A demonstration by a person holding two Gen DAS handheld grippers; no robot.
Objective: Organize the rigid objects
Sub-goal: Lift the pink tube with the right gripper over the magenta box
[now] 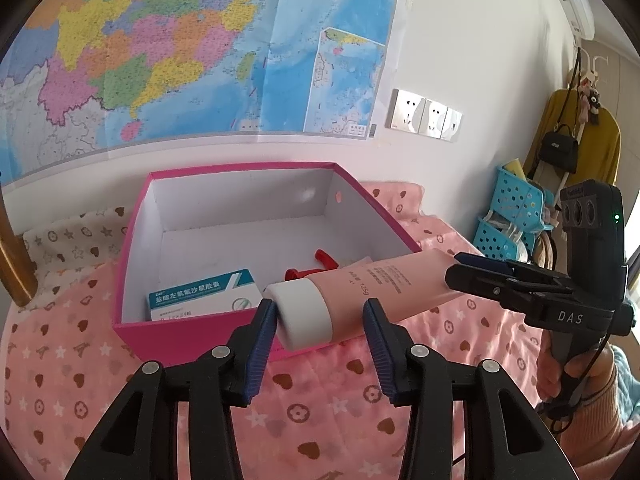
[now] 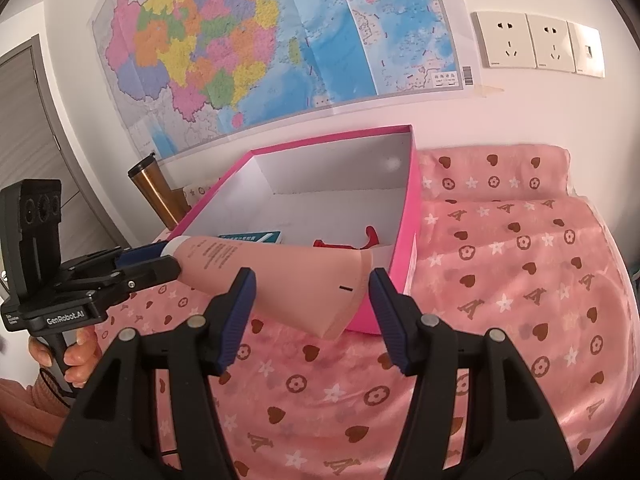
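Note:
A pink tube [image 1: 384, 292] with a white cap [image 1: 306, 316] hangs over the near corner of the pink box [image 1: 240, 168]. My left gripper [image 1: 320, 306] stands open around the cap: the left pad touches it and a gap shows at the right pad. My right gripper [image 2: 312, 276] is shut on the tube's flat crimped end [image 2: 320, 292], and its fingers [image 1: 460, 280] show from the side in the left wrist view. The left gripper [image 2: 164, 260] appears at the cap end in the right wrist view. Inside the box [image 2: 332, 136] lie a teal-and-white medicine carton [image 1: 200, 292] and a red plastic piece [image 1: 316, 264].
The box sits on a bed with a pink patterned blanket [image 2: 500, 280], against a wall with a large map [image 2: 248, 48] and sockets [image 2: 536, 40]. A copper tumbler [image 2: 154, 192] stands left of the box. Blue baskets [image 1: 512, 216] are at the far right.

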